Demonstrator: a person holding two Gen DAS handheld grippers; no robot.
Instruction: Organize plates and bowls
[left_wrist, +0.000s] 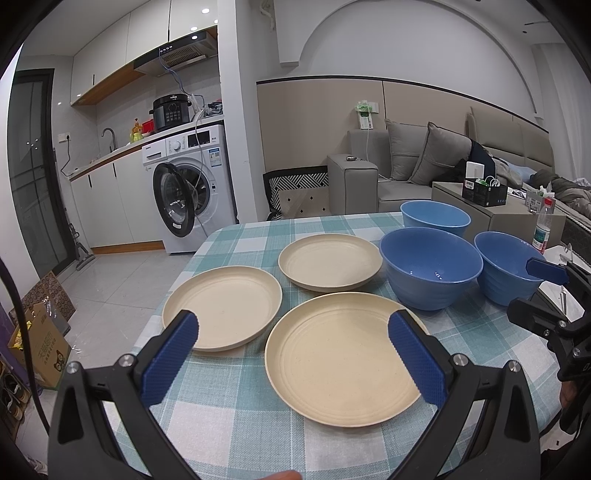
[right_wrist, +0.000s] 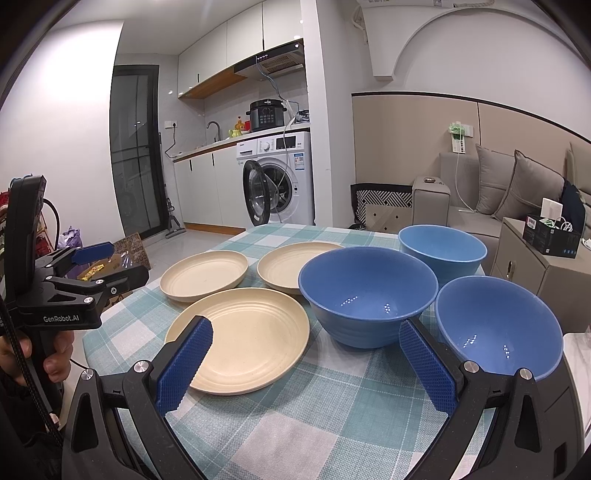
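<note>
Both tongs gape, holding nothing: left tongs (left_wrist: 291, 354), right tongs (right_wrist: 306, 362). I see three plates (left_wrist: 340, 362) at 9 o'clock on tabletop (right_wrist: 295, 424), three bowls (right_wrist: 369, 295) at 3 o'clock. All separate; stacking not yet begun, I judge.

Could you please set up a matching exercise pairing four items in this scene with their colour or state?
Column one:
1. nearest plate
2. middle bowl
3. washing machine door
4. left tongs

Column two:
a. blue
b. open, holding nothing
c. cream
d. swung open

Pairs: 1-c, 2-a, 3-d, 4-b
</note>
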